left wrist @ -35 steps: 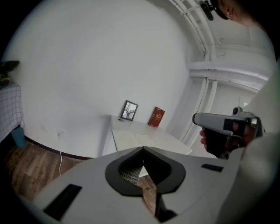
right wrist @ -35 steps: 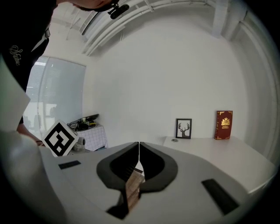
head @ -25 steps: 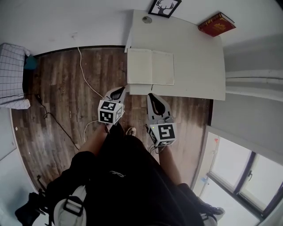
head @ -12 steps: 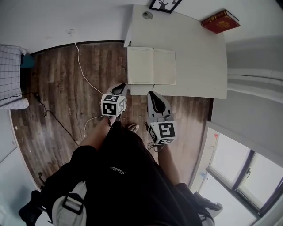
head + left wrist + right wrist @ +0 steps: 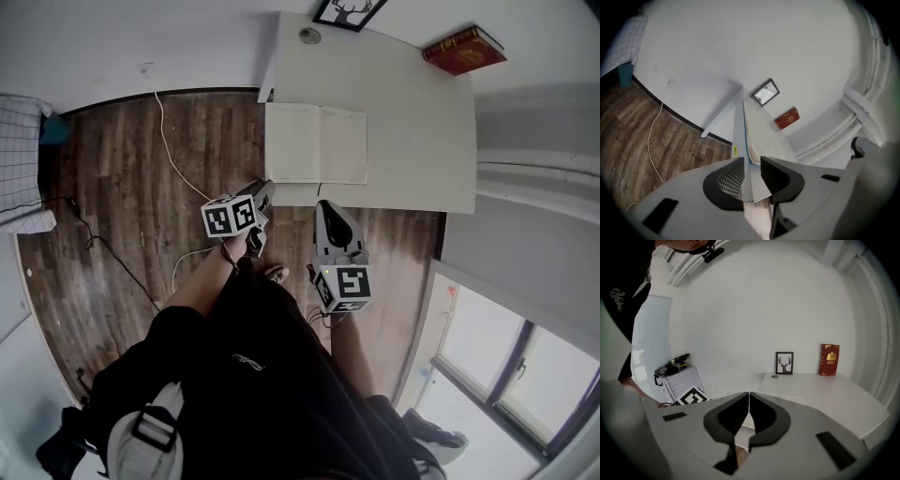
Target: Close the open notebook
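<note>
The open notebook lies flat with pale blank pages near the front left of the white table. My left gripper is turned on its side at the table's front left corner, just short of the notebook. In the left gripper view its jaws stand a little apart, with the table's corner and the notebook's teal-edged side seen edge-on between them. My right gripper hovers off the front edge below the notebook's spine. Its jaws are shut and hold nothing; the notebook lies beyond them.
A red book and a framed deer picture stand at the table's back by the wall, with a small round object nearby. A white cable runs over the wooden floor. A checked cloth lies far left.
My left gripper has rolled onto its side and moved up to the table's front left corner. The right gripper has barely shifted. The notebook stays open.
</note>
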`<action>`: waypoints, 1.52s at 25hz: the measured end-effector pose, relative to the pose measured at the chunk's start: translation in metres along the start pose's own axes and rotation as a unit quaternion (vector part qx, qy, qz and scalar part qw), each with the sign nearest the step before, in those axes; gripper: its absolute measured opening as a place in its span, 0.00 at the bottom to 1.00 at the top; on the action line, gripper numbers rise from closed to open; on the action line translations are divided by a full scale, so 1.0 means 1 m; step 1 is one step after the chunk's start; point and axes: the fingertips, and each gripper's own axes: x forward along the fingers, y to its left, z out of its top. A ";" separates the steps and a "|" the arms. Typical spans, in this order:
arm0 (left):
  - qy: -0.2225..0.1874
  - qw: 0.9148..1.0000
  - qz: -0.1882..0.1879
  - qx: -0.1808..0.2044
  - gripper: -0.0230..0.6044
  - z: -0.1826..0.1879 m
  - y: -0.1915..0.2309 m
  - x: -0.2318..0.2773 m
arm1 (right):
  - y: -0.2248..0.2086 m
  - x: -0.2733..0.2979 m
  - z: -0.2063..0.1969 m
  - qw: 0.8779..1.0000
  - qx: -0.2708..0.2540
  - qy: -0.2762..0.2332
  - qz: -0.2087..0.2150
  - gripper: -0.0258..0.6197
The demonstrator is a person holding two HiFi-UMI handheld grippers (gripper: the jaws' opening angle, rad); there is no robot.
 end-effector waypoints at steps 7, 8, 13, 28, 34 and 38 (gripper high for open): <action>0.022 1.000 0.008 -0.003 0.12 -0.003 0.010 0.009 | -0.007 -0.002 -0.003 1.000 0.008 0.003 -0.013 0.08; 0.027 1.000 0.012 0.007 0.11 -0.003 0.010 0.009 | -0.008 -0.002 -0.003 1.000 0.009 0.002 -0.015 0.08; 0.038 0.997 0.012 0.059 0.07 0.003 0.004 0.004 | -0.005 -0.004 0.001 1.000 0.013 -0.005 -0.020 0.08; 0.034 0.944 0.039 0.326 0.05 0.062 -0.043 -0.009 | -0.023 -0.015 0.019 0.997 0.026 -0.038 -0.061 0.08; 0.032 0.910 0.028 0.413 0.05 0.073 -0.076 -0.007 | -0.031 -0.018 0.016 0.995 0.042 -0.039 -0.077 0.08; 0.032 0.889 0.010 0.456 0.05 0.068 -0.100 -0.005 | -0.039 -0.020 0.012 0.994 0.054 -0.037 -0.090 0.08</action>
